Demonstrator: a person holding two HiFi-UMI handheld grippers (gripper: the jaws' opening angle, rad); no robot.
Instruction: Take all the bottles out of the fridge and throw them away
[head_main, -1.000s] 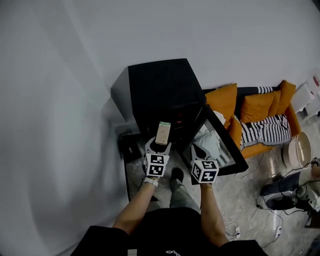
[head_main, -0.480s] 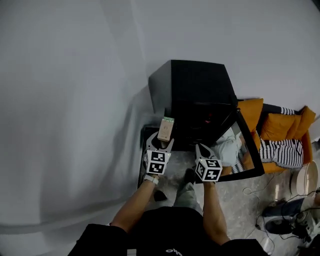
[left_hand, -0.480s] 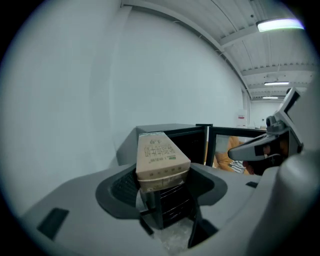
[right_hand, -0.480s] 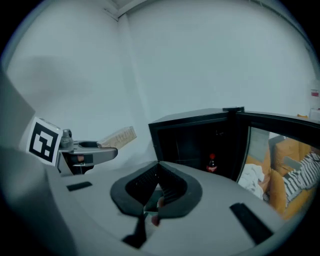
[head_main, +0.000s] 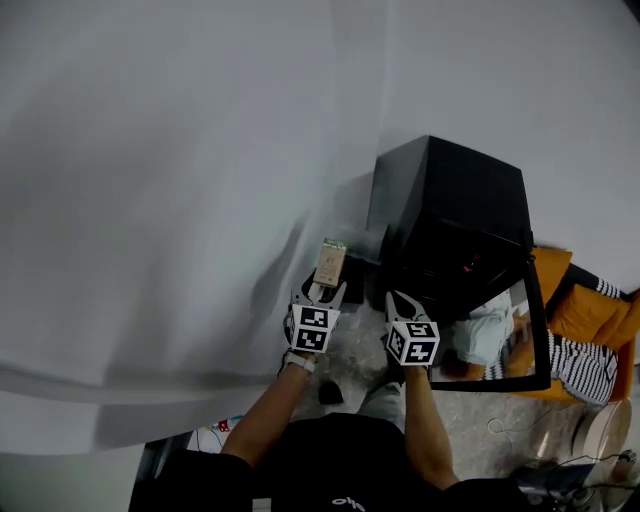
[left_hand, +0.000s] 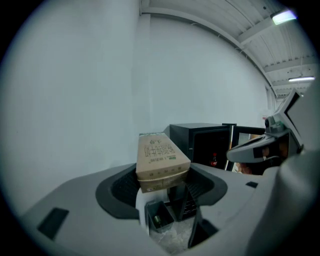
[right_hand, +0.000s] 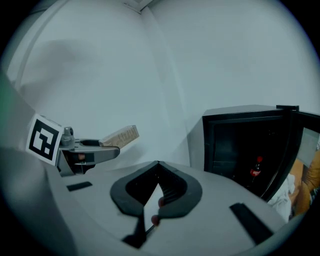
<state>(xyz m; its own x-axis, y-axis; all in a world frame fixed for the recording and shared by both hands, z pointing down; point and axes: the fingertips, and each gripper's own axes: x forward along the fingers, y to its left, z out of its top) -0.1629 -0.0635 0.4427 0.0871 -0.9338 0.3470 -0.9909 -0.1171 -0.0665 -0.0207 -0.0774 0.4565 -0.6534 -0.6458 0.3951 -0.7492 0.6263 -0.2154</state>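
It looks like a living-room corner set up inside a larger, hall-like building. A small black fridge (head_main: 450, 220) with an open glass door (head_main: 541, 330) stands on a speckled floor (head_main: 470, 425) against plain white walls (head_main: 180, 150). Beside it is an orange sofa (head_main: 600, 318) with a striped cushion (head_main: 585, 365). Overhead, the ceiling (left_hand: 260, 30) has exposed beams and a strip light (left_hand: 284, 17).
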